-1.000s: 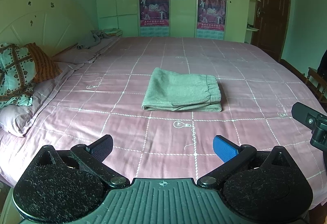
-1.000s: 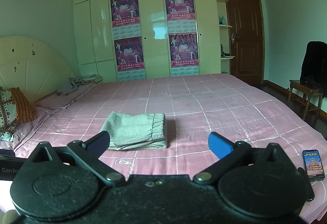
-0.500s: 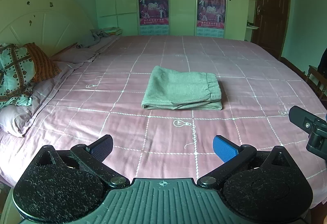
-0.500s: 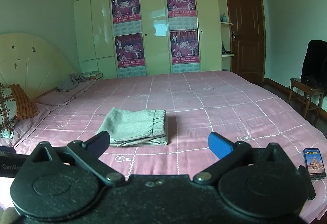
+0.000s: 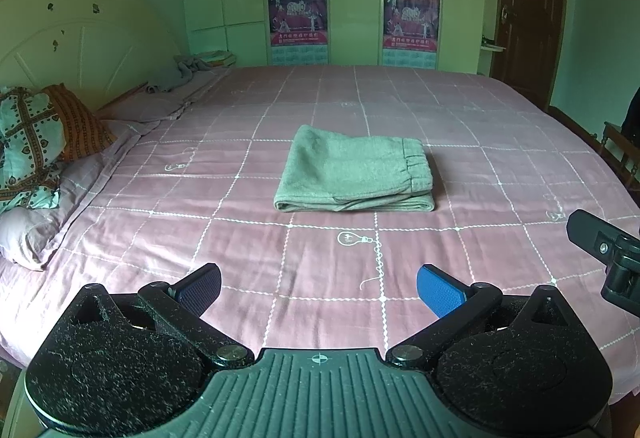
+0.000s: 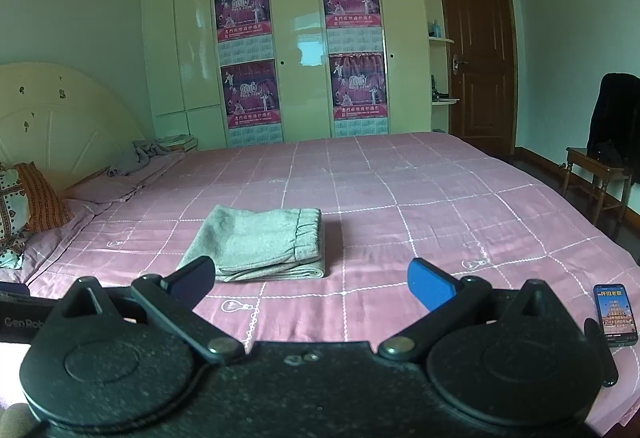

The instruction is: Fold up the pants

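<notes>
Pants [image 5: 355, 170], one folded stack; two hand-held grippers spread, empty.

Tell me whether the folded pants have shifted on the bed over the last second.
No. The pants lie on the same squares of the pink checked sheet, above the same lightbulb print. Only the cameras drifted slightly; both grippers are open and clear of the cloth.

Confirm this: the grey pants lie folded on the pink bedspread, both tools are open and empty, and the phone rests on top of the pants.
One detail is wrong. The phone lies on the pink bedspread near its right edge, well apart from the pants, as the right wrist view shows. The rest holds: the pants are folded, and the left tool and right tool are open and empty.
</notes>
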Available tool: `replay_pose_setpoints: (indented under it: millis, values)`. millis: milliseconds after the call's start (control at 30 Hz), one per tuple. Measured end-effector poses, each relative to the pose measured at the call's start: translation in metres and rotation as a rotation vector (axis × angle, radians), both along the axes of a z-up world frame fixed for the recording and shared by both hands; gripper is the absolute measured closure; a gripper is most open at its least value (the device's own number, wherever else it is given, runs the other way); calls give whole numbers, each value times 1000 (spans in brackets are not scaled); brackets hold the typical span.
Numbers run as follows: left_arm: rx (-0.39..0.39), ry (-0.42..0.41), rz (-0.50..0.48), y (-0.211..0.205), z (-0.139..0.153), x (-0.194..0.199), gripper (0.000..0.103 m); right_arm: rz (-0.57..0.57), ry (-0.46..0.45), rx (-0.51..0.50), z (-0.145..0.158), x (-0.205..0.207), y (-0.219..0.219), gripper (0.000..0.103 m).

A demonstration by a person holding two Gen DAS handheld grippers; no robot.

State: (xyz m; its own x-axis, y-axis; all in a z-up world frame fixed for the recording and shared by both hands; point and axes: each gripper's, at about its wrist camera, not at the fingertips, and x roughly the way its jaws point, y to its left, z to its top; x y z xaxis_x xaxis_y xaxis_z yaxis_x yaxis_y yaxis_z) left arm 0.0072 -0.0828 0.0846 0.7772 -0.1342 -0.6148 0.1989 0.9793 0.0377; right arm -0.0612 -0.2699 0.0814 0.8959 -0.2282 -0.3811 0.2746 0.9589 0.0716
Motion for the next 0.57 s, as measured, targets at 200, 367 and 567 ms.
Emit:
replay_pose_setpoints:
  millis: [200, 367, 567]
  values:
    - [4, 4, -8, -2, -2, 6, 0, 1, 3, 5, -2, 1, -1, 0]
    - [-9, -41, -27, -3, -4, 6, 0, -5, -2, 21, -4, 1, -5, 0]
    - [-2, -50, -31, -10, -2, 15, 0, -2, 6, 23, -8, 4, -4, 0]
